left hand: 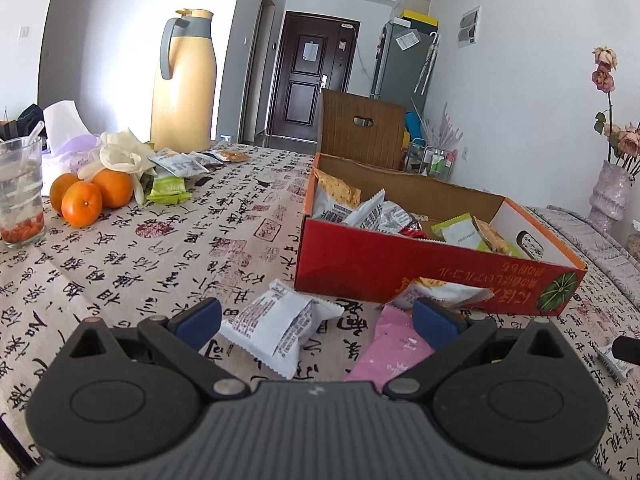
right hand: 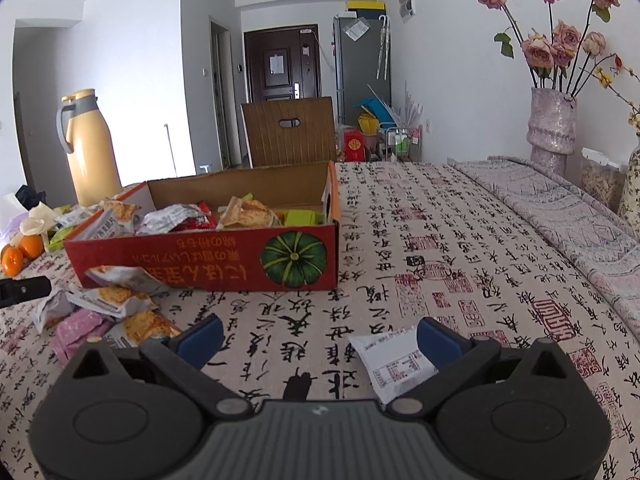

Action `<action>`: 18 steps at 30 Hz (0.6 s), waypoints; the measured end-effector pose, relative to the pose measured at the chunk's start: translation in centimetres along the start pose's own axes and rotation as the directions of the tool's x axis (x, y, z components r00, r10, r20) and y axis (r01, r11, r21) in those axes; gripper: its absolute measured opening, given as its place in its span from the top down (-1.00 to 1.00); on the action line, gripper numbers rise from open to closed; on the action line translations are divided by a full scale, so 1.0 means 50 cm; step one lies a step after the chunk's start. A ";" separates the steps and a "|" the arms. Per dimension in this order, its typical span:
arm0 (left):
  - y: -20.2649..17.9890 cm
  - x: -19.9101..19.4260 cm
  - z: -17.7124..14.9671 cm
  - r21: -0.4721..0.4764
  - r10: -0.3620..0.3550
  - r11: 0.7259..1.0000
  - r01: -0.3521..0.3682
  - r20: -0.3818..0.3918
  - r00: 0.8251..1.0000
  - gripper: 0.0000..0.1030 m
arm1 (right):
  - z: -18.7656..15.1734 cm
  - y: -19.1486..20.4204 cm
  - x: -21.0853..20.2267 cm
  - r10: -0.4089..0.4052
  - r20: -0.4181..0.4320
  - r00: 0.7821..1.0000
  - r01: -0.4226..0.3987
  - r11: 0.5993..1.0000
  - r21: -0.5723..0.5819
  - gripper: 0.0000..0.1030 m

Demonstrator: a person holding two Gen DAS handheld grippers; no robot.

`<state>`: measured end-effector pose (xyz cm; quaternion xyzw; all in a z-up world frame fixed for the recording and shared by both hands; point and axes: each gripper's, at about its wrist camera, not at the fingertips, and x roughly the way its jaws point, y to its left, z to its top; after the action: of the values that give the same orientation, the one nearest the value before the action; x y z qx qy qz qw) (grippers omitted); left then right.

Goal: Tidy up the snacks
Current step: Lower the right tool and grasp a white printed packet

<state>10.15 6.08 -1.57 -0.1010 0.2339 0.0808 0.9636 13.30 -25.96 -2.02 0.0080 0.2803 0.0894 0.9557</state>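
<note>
Red cardboard box [left hand: 400, 264] on the table [left hand: 160, 240] is already part-filled with snacks; our left hand-held gripper [left hand: 316, 320] gapes over a white packet [left hand: 276, 330], our right hand-held gripper [right hand: 318, 338] open beside another packet [right hand: 394, 364]. Perhaps a dozen remain loose.

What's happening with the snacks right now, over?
Left gripper open over white packet. Right gripper open, empty, another packet beside it. Red box part-filled. Nothing blocking.

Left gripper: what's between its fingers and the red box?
In the left wrist view, a white snack packet lies between the open left gripper and the red box, apart from the box; a pink packet lies by the right finger.
</note>
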 end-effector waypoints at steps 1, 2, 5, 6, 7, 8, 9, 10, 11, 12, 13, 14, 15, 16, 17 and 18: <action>-0.001 -0.001 -0.001 0.002 -0.002 1.000 0.002 0.003 1.000 -1.00 | 0.000 0.000 0.001 -0.001 -0.003 1.000 0.001 1.000 -0.002 -1.00; -0.001 -0.002 -0.001 0.003 -0.005 1.000 0.005 0.006 1.000 -1.00 | -0.001 0.001 0.003 -0.001 -0.004 1.000 0.001 1.000 -0.002 -1.00; -0.001 0.001 -0.001 0.004 -0.014 1.000 0.014 0.003 1.000 -1.00 | -0.002 0.001 0.008 -0.004 -0.012 1.000 0.004 1.000 0.000 -1.00; -0.001 0.001 -0.002 0.003 -0.015 1.000 0.015 0.003 1.000 -1.00 | -0.002 0.003 0.009 -0.007 -0.015 1.000 0.007 1.000 -0.002 -1.00; -0.001 0.001 -0.002 0.001 -0.018 1.000 0.018 0.004 1.000 -1.00 | -0.002 0.004 0.009 -0.011 -0.017 1.000 0.011 1.000 -0.007 -1.00; 0.000 0.000 -0.002 -0.001 -0.020 1.000 0.020 0.005 1.000 -1.00 | -0.003 0.006 0.008 -0.018 -0.020 1.000 0.018 1.000 -0.013 -1.00; 0.000 0.000 -0.002 -0.003 -0.020 1.000 0.020 0.004 1.000 -1.00 | -0.004 0.006 0.008 -0.024 -0.023 0.999 0.024 1.000 -0.017 -1.00; 0.001 0.001 -0.002 -0.006 -0.020 1.000 0.020 0.003 1.000 -1.00 | -0.006 0.006 0.009 -0.033 -0.029 0.999 0.033 0.999 -0.020 -1.00; 0.002 0.001 -0.002 -0.009 -0.023 1.000 0.023 0.002 1.000 -1.00 | -0.007 0.005 0.009 -0.041 -0.036 0.999 0.041 0.999 -0.024 -1.00; 0.003 0.000 -0.002 -0.012 -0.024 1.000 0.024 0.004 1.000 -1.00 | -0.008 0.004 0.009 -0.052 -0.042 0.998 0.051 0.998 -0.030 -1.00; 0.004 -0.001 -0.002 -0.015 -0.027 1.000 0.027 0.007 1.000 -1.00 | -0.009 0.002 0.009 -0.060 -0.044 0.997 0.058 0.998 -0.036 -1.00; 0.004 -0.002 -0.002 -0.017 -0.028 0.999 0.028 0.009 1.000 -1.00 | -0.010 -0.001 0.009 -0.065 -0.046 0.997 0.063 0.997 -0.039 -1.00; 0.004 -0.001 -0.002 -0.016 -0.028 0.999 0.028 0.009 1.000 -1.00 | -0.010 -0.005 0.010 -0.070 -0.049 0.996 0.068 0.997 -0.038 -1.00; 0.004 -0.001 -0.002 -0.015 -0.029 0.999 0.029 0.007 1.000 -1.00 | -0.011 -0.011 0.011 -0.074 -0.054 0.996 0.073 0.997 -0.034 -1.00; 0.005 -0.002 -0.002 -0.015 -0.031 0.999 0.031 0.006 1.000 -1.00 | -0.011 -0.019 0.013 -0.081 -0.058 0.995 0.079 0.996 -0.027 -1.00; 0.005 -0.003 -0.002 -0.014 -0.031 0.999 0.031 0.006 0.999 -1.00 | -0.012 -0.026 0.016 -0.084 -0.063 0.994 0.083 0.996 -0.021 -1.00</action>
<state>9.93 6.27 -1.64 -0.1111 0.2288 0.0676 0.9647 13.84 -27.10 -3.06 -0.0152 0.3101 0.0518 0.9492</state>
